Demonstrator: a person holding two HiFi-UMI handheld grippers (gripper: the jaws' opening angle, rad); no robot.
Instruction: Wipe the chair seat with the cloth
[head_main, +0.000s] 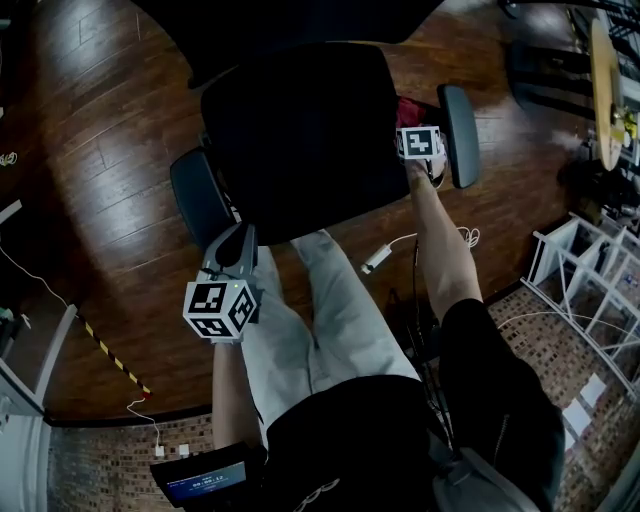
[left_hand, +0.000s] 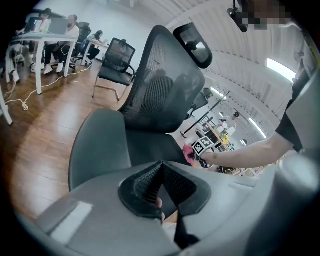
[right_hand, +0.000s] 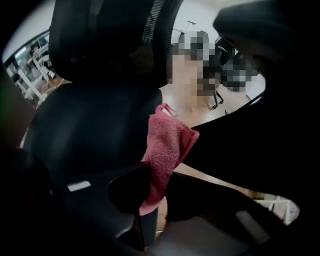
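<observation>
A black office chair stands in front of me, its seat (head_main: 300, 140) (left_hand: 150, 147) (right_hand: 90, 130) between two grey armrests. My right gripper (head_main: 410, 118) (right_hand: 150, 167) is shut on a pink cloth (head_main: 408, 106) (right_hand: 167, 145) (left_hand: 189, 152) at the seat's right edge, beside the right armrest (head_main: 460, 135). The cloth hangs up out of the jaws, above the seat. My left gripper (head_main: 238, 235) (left_hand: 162, 164) is shut with nothing in it. It hovers at the seat's near-left corner, next to the left armrest (head_main: 200, 195) (left_hand: 97, 145). The mesh backrest (left_hand: 160, 80) rises behind the seat.
On the wood floor to the right lie a white power strip (head_main: 377, 258) and cables. A white rack (head_main: 590, 280) stands at the right, and striped tape (head_main: 110, 355) runs along the left. Another chair (left_hand: 116, 65) and desks with people (left_hand: 45, 35) are farther off.
</observation>
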